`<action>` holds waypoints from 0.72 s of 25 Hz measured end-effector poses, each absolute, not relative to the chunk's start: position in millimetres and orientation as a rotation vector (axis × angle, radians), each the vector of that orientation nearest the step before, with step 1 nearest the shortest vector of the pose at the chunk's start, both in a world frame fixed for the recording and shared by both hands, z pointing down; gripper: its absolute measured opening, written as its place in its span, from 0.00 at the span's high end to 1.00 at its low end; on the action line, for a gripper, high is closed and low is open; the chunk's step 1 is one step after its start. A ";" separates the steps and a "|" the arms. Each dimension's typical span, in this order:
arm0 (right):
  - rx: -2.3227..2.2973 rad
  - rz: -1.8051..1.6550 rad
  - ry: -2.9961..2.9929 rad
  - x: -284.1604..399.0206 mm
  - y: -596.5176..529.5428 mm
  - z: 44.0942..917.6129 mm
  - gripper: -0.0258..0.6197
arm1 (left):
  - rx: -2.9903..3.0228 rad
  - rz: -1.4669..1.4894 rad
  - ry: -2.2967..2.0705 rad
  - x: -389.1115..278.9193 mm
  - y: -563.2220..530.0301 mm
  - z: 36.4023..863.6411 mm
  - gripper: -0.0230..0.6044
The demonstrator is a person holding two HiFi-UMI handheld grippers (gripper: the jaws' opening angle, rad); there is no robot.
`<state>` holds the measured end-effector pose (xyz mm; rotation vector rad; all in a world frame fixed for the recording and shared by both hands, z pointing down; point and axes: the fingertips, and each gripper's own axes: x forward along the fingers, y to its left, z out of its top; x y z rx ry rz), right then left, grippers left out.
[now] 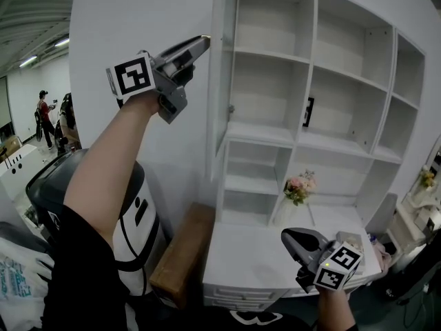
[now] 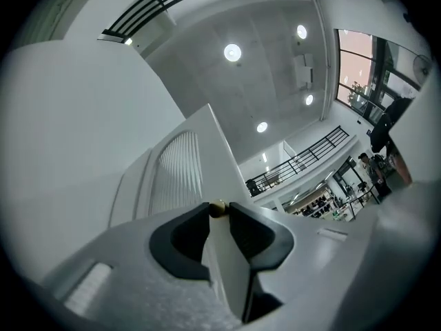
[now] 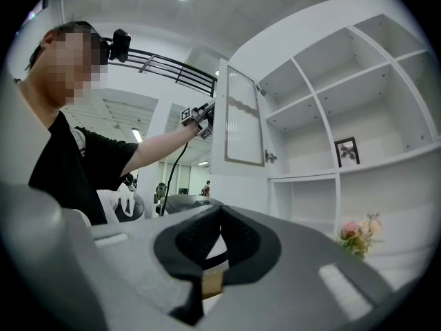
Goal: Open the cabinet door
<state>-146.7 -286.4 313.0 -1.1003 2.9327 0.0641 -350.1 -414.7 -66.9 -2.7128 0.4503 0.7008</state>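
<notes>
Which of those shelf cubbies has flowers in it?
The bottom-row cubby below the one holding a picture frame; pink flowers stand at its left. The rest look bare.

In the head view the cabinet door (image 1: 222,102) stands edge-on with its front hidden, the shelf unit (image 1: 348,78) is cut off by the upper edge, the picture frame (image 1: 308,112) sits half behind a divider (image 1: 311,61), and the people (image 1: 45,112) far left are too small to make out.

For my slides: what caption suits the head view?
Left gripper grips the open cabinet door by its edge; right gripper hangs low, shut.
</notes>
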 end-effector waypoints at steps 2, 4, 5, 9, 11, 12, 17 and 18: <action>-1.098 0.060 2.939 -152.3 -283.8 311.2 0.96 | -2.686 0.677 0.477 -346.7 -412.5 -69.5 0.82; -1.085 0.068 2.953 -157.5 -277.8 308.9 0.96 | -2.664 0.671 0.527 -344.8 -410.2 -68.5 0.81; -1.074 0.072 2.965 -159.0 -273.6 309.0 0.96 | -2.658 0.674 0.546 -345.3 -408.3 -65.8 0.81; -1.034 0.094 3.006 -159.8 -253.6 315.1 0.96 | -2.670 0.672 0.552 -356.4 -387.7 -43.1 0.73; -1.030 0.089 2.992 -154.5 -243.8 313.8 0.96 | -2.657 0.661 0.570 -364.1 -371.7 -33.8 0.64; -1.032 0.074 2.979 -149.7 -239.9 310.8 0.96 | -2.641 0.653 0.599 -366.8 -364.2 -31.7 0.62; -1.057 -0.004 2.932 -126.1 -207.9 309.8 0.96 | -2.574 0.558 0.651 -346.7 -293.3 5.8 0.59; -1.065 -0.008 2.922 -121.9 -199.3 312.3 0.96 | -2.577 0.533 0.626 -335.9 -273.7 24.4 0.60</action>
